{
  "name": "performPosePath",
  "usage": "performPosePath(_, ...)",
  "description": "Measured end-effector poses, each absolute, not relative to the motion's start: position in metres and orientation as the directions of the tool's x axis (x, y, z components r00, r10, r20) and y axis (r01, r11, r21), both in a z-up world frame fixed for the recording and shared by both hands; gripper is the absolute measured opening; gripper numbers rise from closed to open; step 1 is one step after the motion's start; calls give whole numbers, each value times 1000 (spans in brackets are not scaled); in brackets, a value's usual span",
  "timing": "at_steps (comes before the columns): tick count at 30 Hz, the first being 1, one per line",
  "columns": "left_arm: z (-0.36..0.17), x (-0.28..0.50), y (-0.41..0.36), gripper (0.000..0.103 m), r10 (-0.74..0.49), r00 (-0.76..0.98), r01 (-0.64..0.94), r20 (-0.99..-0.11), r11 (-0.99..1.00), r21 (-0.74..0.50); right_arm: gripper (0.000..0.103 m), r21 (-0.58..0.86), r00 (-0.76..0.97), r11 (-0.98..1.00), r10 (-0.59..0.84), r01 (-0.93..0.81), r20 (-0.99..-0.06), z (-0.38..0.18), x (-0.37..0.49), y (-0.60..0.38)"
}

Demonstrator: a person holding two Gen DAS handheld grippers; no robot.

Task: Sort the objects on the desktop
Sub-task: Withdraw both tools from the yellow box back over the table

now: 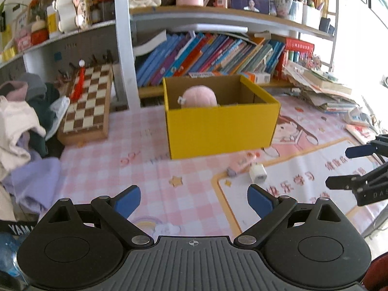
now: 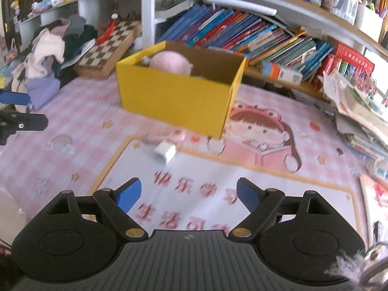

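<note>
A yellow cardboard box (image 1: pixel 218 128) (image 2: pixel 174 97) stands on the pink checked desk mat, with a round pink plush thing (image 1: pixel 199 96) (image 2: pixel 169 62) inside it. In front of the box lie a small white charger block (image 1: pixel 257 173) (image 2: pixel 165 152) and a pale pink pen-like item (image 1: pixel 242 163) (image 2: pixel 167 136). My left gripper (image 1: pixel 194 200) hovers open over the mat, short of these items, nothing between its blue pads. My right gripper (image 2: pixel 189 195) is likewise open and empty above the mat's printed panel. Each gripper's fingers show at the other view's edge.
A chessboard case (image 1: pixel 87 104) (image 2: pixel 109 46) leans at the left of the box beside a heap of clothes (image 1: pixel 21 126) (image 2: pixel 48 48). Slanted books (image 1: pixel 206 55) (image 2: pixel 242 31) fill the shelf behind. A pile of papers and booklets (image 1: pixel 322 89) (image 2: pixel 359 111) sits at the right.
</note>
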State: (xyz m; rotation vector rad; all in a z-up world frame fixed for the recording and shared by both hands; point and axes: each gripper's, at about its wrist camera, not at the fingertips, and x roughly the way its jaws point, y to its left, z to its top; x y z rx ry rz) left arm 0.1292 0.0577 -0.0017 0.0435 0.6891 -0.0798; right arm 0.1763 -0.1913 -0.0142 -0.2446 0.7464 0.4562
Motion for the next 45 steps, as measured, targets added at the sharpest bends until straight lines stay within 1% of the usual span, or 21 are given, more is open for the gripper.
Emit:
performPosePath(9,-22,113,48,97,-66,734,111,-676,994,23,86,-62,636,878,293,-475,-714,-32,154,-176)
performPosePath(14,-29,108,45,97,-67,724,123,-686,992,32,86,-124,649,867,259,-483,-715,-41,147,-169)
performPosePath(25,-35,102,26,97,-102,719,180,-687,983,42,86,-84,604,851,294,-518,-741,-48,134,-155)
performPosePath(33,-41,100,13,97,-119,711,221,-693,973,60,86,-98,602,837,302,-539,-739,-48,132,-146)
performPosePath(45,-41,109,9,97,-114,711,217,-694,974,62,85,-107,597,828,301,-551,-744,-48,143,-147)
